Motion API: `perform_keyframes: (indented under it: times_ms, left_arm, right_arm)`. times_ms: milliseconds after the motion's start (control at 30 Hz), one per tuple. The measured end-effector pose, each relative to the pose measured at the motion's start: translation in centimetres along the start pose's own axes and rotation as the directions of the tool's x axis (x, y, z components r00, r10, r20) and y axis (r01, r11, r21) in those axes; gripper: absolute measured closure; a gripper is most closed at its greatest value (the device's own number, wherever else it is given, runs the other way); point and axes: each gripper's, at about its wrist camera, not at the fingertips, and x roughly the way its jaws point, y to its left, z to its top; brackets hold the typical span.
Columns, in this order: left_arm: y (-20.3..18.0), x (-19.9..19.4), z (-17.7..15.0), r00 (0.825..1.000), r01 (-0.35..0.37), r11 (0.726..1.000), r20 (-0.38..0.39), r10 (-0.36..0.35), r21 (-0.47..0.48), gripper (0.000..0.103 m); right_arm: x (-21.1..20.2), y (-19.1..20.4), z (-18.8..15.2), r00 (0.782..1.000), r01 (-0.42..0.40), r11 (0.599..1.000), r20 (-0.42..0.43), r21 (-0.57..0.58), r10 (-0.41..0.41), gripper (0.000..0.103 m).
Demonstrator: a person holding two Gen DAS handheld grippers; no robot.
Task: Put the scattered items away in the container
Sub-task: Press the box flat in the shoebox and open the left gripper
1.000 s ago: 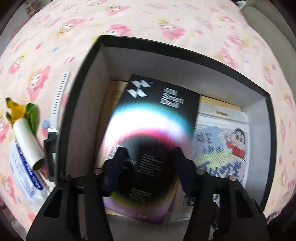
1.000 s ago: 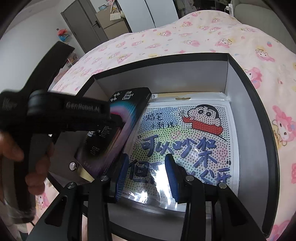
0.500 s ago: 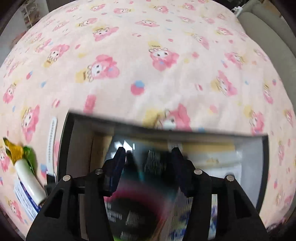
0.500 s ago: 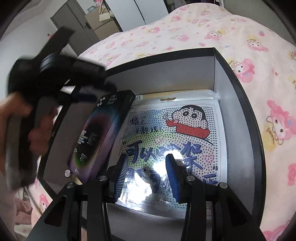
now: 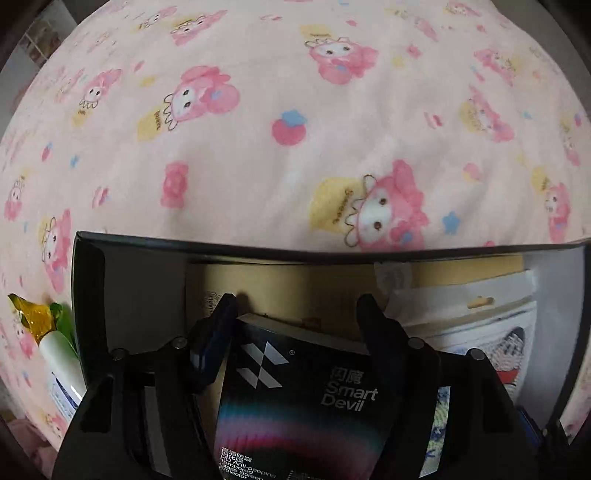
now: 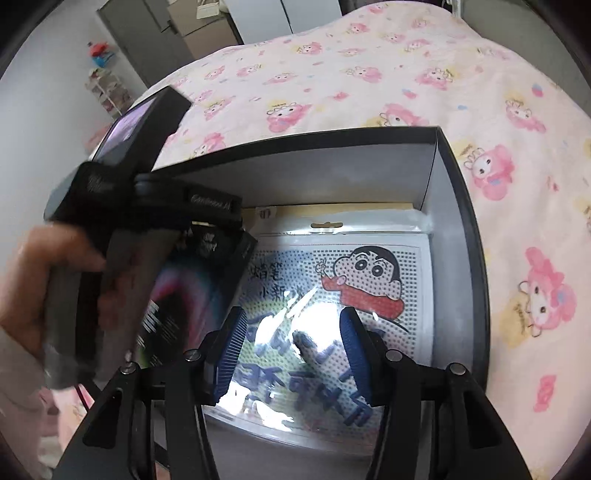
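A black open box (image 6: pixel 454 206) sits on the pink bedspread; it also shows in the left wrist view (image 5: pixel 88 280). Inside lie a cartoon bead-art pack (image 6: pixel 354 280) and a black "Smart Devil" screen-protector box (image 5: pixel 303 406), which leans at the left side (image 6: pixel 192 295). My left gripper (image 5: pixel 295 314) is open, its fingers either side of the box's top edge, not gripping it. My right gripper (image 6: pixel 291 347) is open and empty above the bead-art pack. The left tool and hand (image 6: pixel 122 236) show blurred in the right wrist view.
Left of the box on the bedspread lie a white tube with a yellow-green wrapper end (image 5: pixel 51 339) and a blue-printed packet (image 5: pixel 62 398). A manila envelope (image 5: pixel 295 284) lies under the items in the box. Wardrobes (image 6: pixel 184 33) stand beyond the bed.
My left gripper tilted up and pulled back, so the view now looks over the box's far rim. The Smart Devil box stays in the container. The right gripper rose slightly.
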Motion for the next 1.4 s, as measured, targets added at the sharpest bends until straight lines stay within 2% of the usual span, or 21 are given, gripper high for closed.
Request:
perform_keyframes:
  times_ms: [100,200,300,400,467,567,700,767,867,967,1033,1100,1167,1267,1333,1400]
  left_arm:
    - [0.7,-2.2,-0.8,0.994,0.077,0.997,0.075,-0.075,-0.029,0.044]
    - [1.6,-4.4,-2.0,0.98,0.148,0.988,0.139,-0.142,-0.034,0.044]
    - [2.3,-6.0,-3.4,0.969,0.207,0.978,0.142,-0.202,-0.023,0.044]
    - [2.9,-6.5,-4.1,0.975,0.184,0.982,0.136,-0.178,-0.035,0.044]
    - [3.7,-6.7,-4.2,0.966,0.232,0.971,0.135,-0.222,-0.059,0.044]
    - [4.8,-6.9,-4.5,0.954,0.281,0.955,0.137,-0.267,-0.093,0.043]
    - [5.7,-6.9,-4.8,0.939,0.332,0.939,0.131,-0.319,-0.086,0.043]
    - [5.8,-7.1,-5.0,0.934,0.341,0.938,0.136,-0.33,-0.067,0.043]
    - [5.3,-6.8,-4.0,0.927,0.349,0.937,0.156,-0.341,-0.027,0.047]
    - [3.9,-6.2,-1.8,0.951,0.258,0.966,0.174,-0.254,0.002,0.056]
    - [2.4,-5.4,-0.5,0.969,0.176,0.984,0.171,-0.176,0.015,0.062]
    - [1.3,-4.7,0.3,0.982,0.082,0.997,0.171,-0.083,0.014,0.062]
    - [0.2,-3.8,0.7,0.987,-0.03,0.999,0.158,0.023,0.038,0.062]
    - [-0.9,-2.9,0.2,0.982,-0.144,0.986,0.135,0.131,0.09,0.062]
    - [-1.1,-2.6,-0.5,0.981,-0.169,0.979,0.116,0.156,0.112,0.062]
    - [-0.9,-2.7,-1.0,0.984,-0.16,0.98,0.1,0.148,0.12,0.062]
  right_arm:
    - [0.7,0.6,-0.1,1.0,0.007,1.0,-0.012,-0.013,-0.007,0.055]
    - [2.7,1.3,0.5,0.997,-0.013,0.999,-0.079,-0.037,0.01,0.055]
    - [4.2,2.0,1.7,0.991,-0.01,0.999,-0.131,-0.034,0.005,0.055]
    - [4.9,3.3,2.9,0.988,0.057,0.994,-0.136,-0.097,-0.07,0.055]
    - [6.0,4.0,3.7,0.981,0.061,0.991,-0.178,-0.122,-0.082,0.056]
    - [7.1,4.9,4.3,0.976,0.01,0.993,-0.214,-0.115,-0.035,0.059]
    - [7.8,6.8,4.5,0.969,-0.086,0.987,-0.241,-0.138,0.051,0.059]
    - [7.3,7.0,4.2,0.971,-0.079,0.986,-0.235,-0.144,0.044,0.059]
    - [5.0,6.2,3.6,0.985,-0.032,0.992,-0.173,-0.124,0.011,0.059]
    - [2.3,4.8,3.0,0.996,0.012,0.995,-0.087,-0.099,-0.021,0.059]
    - [1.7,3.9,3.3,0.996,0.058,0.994,-0.066,-0.095,-0.064,0.059]
    - [1.8,2.7,3.7,0.99,0.118,0.989,-0.062,-0.089,-0.124,0.059]
    - [2.0,2.1,3.5,0.987,0.136,0.988,-0.073,-0.067,-0.141,0.059]
    - [2.4,1.0,3.2,0.989,0.116,0.993,-0.092,-0.038,-0.119,0.059]
    - [1.9,1.5,2.6,0.989,0.113,0.993,-0.09,-0.033,-0.115,0.059]
    - [1.3,1.3,2.3,0.99,0.11,0.993,-0.085,-0.03,-0.112,0.059]
